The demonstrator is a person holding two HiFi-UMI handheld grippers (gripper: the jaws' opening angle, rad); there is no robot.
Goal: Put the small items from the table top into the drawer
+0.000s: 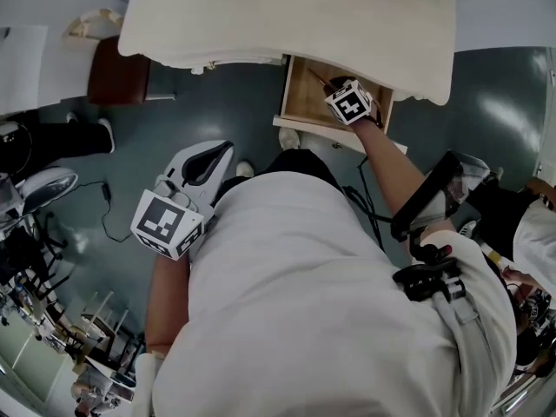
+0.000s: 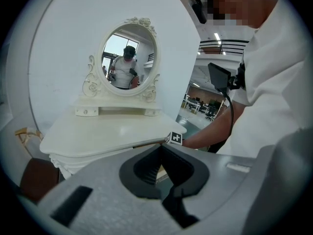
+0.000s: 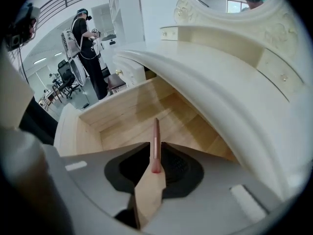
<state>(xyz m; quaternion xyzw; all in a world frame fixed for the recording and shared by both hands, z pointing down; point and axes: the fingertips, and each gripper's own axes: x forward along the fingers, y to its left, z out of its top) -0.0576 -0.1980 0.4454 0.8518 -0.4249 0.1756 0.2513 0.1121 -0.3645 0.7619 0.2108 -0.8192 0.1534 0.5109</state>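
The wooden drawer [image 1: 304, 94] of the white dressing table [image 1: 287, 16] stands pulled open. My right gripper [image 1: 336, 85] reaches into it. In the right gripper view a thin pink stick [image 3: 155, 141] stands upright in the gap between the jaws of the right gripper [image 3: 154, 153], over the bare drawer floor [image 3: 127, 126]. The jaws are apart and wider than the stick. My left gripper [image 1: 224, 148] hangs at my left side, away from the table, with nothing in it. Seen from the left gripper [image 2: 160, 150], its tips meet. The table top [image 2: 107, 131] looks bare.
An oval mirror [image 2: 128, 58] stands at the back of the table. A brown stool [image 1: 117, 72] sits left of the table. Cables and gear lie on the floor at the left [image 1: 52, 233]. Another person [image 3: 85, 33] stands farther off.
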